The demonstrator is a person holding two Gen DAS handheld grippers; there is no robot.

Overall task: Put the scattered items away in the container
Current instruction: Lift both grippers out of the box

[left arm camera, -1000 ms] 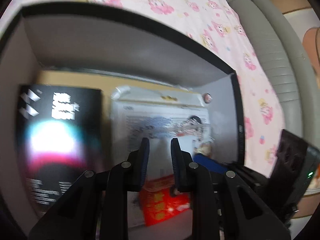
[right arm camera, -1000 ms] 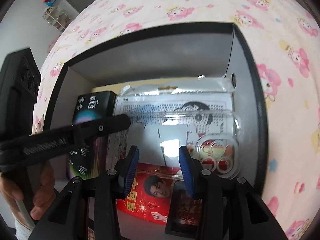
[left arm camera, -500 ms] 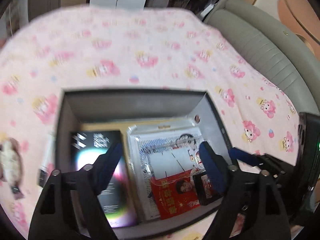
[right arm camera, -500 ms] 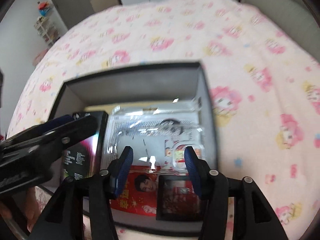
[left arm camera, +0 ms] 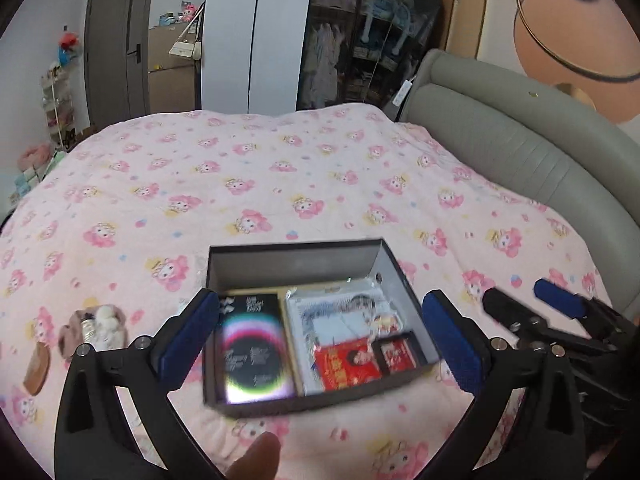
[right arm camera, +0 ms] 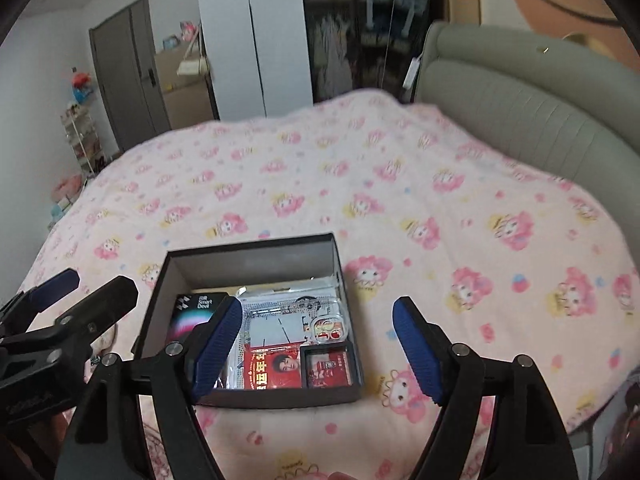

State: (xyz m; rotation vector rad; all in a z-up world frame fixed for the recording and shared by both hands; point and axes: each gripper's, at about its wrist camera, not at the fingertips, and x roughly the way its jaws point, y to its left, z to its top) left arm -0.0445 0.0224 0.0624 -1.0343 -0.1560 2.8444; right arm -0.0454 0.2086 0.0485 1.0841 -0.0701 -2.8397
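Above the grey box (left arm camera: 294,258) on the bed, left tongs (left arm camera: 320,338) wide, right tongs (right arm camera: 318,350) opening, both empty, tilted downward.

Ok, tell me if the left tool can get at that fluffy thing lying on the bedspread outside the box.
Probably yes. The left tool is open and empty, and the fluffy thing lies bare on the bedspread, left of the box, with nothing over it.
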